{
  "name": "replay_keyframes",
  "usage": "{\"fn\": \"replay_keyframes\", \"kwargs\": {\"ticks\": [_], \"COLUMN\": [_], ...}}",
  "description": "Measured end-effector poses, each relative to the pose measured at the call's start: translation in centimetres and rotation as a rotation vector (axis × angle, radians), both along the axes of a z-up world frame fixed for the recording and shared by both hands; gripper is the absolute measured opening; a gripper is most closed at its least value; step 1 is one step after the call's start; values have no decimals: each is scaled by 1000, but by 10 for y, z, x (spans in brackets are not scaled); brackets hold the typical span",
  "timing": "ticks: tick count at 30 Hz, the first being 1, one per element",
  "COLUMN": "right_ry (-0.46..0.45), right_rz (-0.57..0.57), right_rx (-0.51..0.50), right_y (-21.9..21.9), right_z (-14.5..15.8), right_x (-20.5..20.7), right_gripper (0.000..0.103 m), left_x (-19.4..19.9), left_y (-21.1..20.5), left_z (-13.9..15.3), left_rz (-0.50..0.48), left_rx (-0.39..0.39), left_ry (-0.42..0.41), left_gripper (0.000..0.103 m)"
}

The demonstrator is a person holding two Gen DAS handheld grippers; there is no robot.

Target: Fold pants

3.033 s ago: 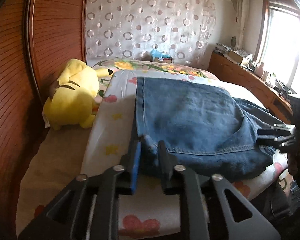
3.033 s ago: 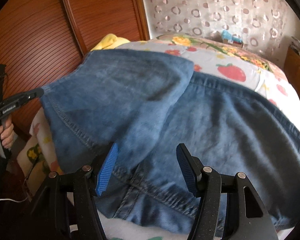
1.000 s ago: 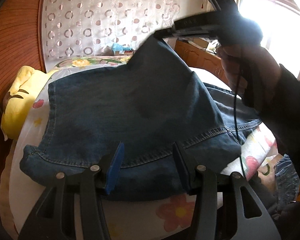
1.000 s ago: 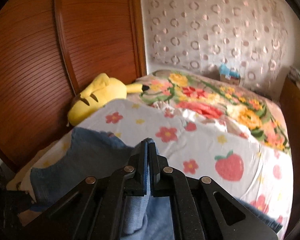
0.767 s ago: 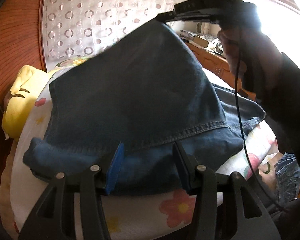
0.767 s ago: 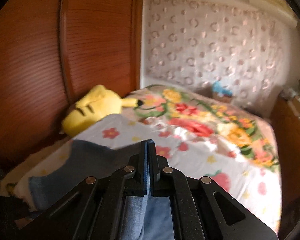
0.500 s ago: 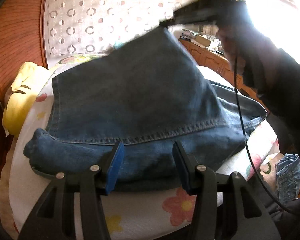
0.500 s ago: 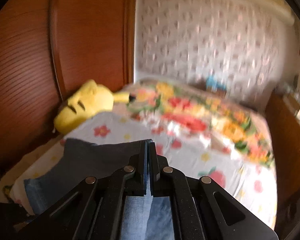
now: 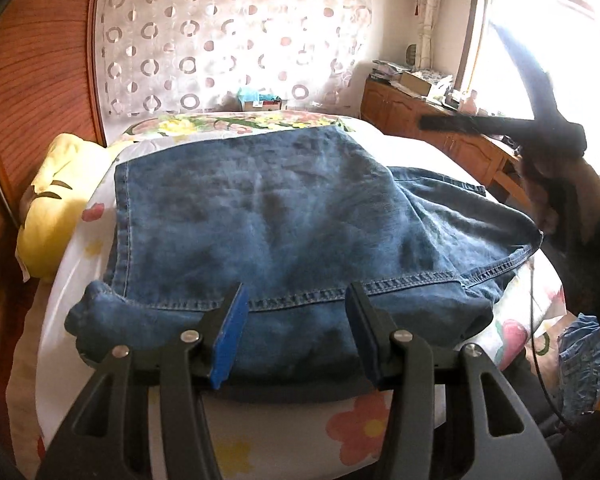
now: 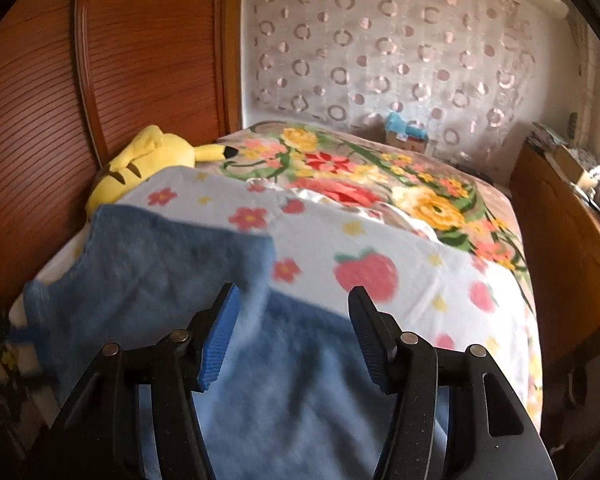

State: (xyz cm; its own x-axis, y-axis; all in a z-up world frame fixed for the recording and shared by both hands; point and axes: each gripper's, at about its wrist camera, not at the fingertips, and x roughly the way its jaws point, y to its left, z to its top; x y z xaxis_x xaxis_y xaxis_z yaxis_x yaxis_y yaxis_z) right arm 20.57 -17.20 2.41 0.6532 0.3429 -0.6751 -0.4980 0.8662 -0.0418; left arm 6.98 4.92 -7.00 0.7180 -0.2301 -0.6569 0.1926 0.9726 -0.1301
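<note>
The blue denim pants (image 9: 284, 216) lie folded in layers on a white blanket with flowers (image 9: 272, 432) on the bed. My left gripper (image 9: 294, 340) is open and empty, just in front of the near hem of the pants. My right gripper (image 10: 292, 336) is open and empty, above the pants (image 10: 172, 276), which look blurred below it. In the left wrist view the right gripper (image 9: 432, 124) shows at the right, raised above the bed in a hand.
A yellow plush toy (image 9: 48, 204) lies at the left of the bed against the wooden wall (image 10: 100, 64). A wooden cabinet (image 9: 440, 136) with clutter stands at the right under the window. A floral quilt (image 10: 380, 172) covers the far bed.
My right gripper has opened and let go of the raised denim layer, which has dropped flat onto the pants. My left gripper has stayed open in front of the hem.
</note>
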Motion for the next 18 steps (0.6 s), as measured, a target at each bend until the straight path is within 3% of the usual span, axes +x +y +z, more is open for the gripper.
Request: {"fn": "replay_keyframes", "kwargs": {"ticks": [5,18], "right_ry": [8,61], "right_rz": [-71,-273], "right_rx": [-16,-2], "right_y": [-60,-173], "right_z": [-9,-40], "right_x": [-32,-94], "right_gripper": [63,63], "left_x": [4,15], "left_y": [-8,-30], "left_z": [4,4], "left_rz": [-7,-28], "left_rx": [15,19], "left_ry": [-6,3], "left_gripper": [50,50]}}
